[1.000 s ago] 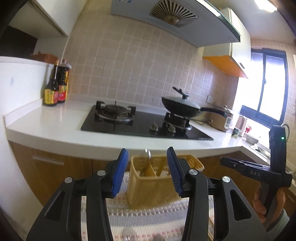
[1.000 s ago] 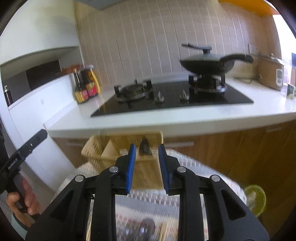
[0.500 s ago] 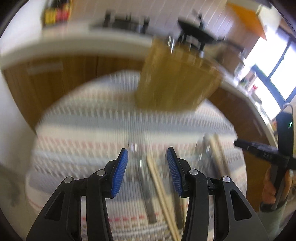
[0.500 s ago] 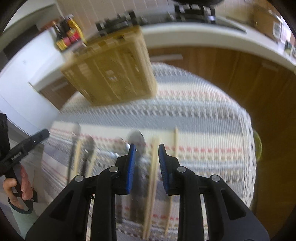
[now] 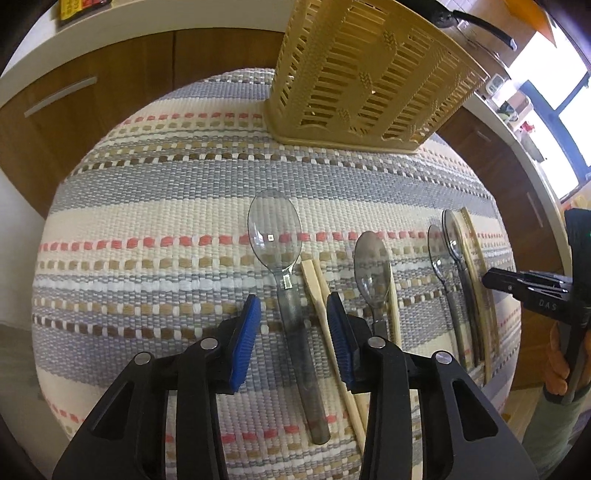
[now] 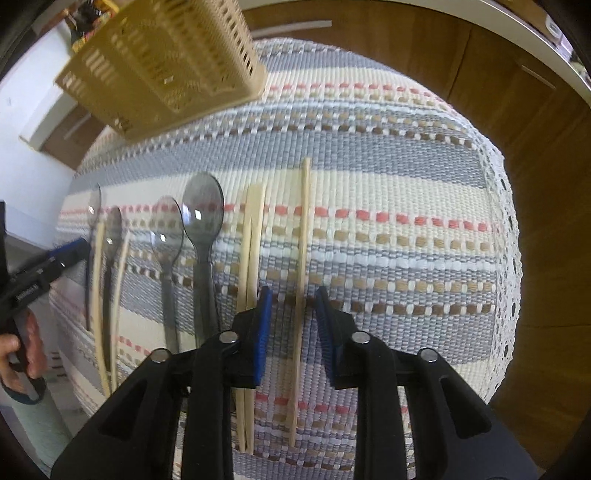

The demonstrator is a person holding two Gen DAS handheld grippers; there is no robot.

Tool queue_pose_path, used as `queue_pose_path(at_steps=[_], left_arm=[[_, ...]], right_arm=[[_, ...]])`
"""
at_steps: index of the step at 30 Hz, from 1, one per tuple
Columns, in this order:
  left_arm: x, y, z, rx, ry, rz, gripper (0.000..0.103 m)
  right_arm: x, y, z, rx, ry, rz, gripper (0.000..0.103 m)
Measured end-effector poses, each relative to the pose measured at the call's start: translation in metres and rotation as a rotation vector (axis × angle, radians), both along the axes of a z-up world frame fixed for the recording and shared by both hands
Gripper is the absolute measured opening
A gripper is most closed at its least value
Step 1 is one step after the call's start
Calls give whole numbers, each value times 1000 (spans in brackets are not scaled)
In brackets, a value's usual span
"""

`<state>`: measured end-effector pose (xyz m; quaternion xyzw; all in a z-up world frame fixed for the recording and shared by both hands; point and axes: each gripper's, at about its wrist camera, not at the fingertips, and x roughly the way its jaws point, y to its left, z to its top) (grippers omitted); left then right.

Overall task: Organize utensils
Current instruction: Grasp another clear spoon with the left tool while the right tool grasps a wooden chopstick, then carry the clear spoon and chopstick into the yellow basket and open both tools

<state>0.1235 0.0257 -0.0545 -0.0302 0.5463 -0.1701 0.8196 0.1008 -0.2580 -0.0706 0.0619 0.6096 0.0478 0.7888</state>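
Several clear spoons and wooden chopsticks lie in a row on a striped woven mat. My left gripper hangs low over the mat, jaws closing, and straddles the handle of the largest clear spoon without touching it; a chopstick pair lies against its right pad. My right gripper, jaws also closing, straddles a single chopstick with gaps on both sides. Another chopstick pair lies just left of it. A tan slotted utensil basket stands at the mat's far edge.
More spoons and chopsticks lie toward the mat's right side. Wooden cabinet doors and a white counter edge run behind the basket. The mat's lace edge drops off at the right. A hand holds the left gripper.
Both grippers have tipped down from facing the stove to facing the mat and have sunk close to the utensils. The jaws of both stand narrower than before.
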Motion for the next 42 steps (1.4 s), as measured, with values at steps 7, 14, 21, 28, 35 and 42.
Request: queue_pose_path(at_steps=[7, 14, 21, 28, 35, 42], left_arm=[[13, -15, -1, 38, 31, -37, 35], [19, -28, -2, 128, 42, -45, 30], [16, -26, -3, 163, 16, -9, 13], [4, -32, 7, 154, -52, 1, 1], [-7, -27, 34, 111, -135, -3, 1], [-28, -27, 78, -14, -288, 1, 1]], right_arm=[[0, 9, 2, -66, 1, 28, 6], [1, 7, 1, -46, 8, 51, 4], [-1, 0, 4, -3, -4, 51, 3], [-16, -13, 20, 34, -51, 44, 3], [-29, -17, 59, 93, -180, 69, 3], [-41, -15, 95, 134, -320, 99, 3]])
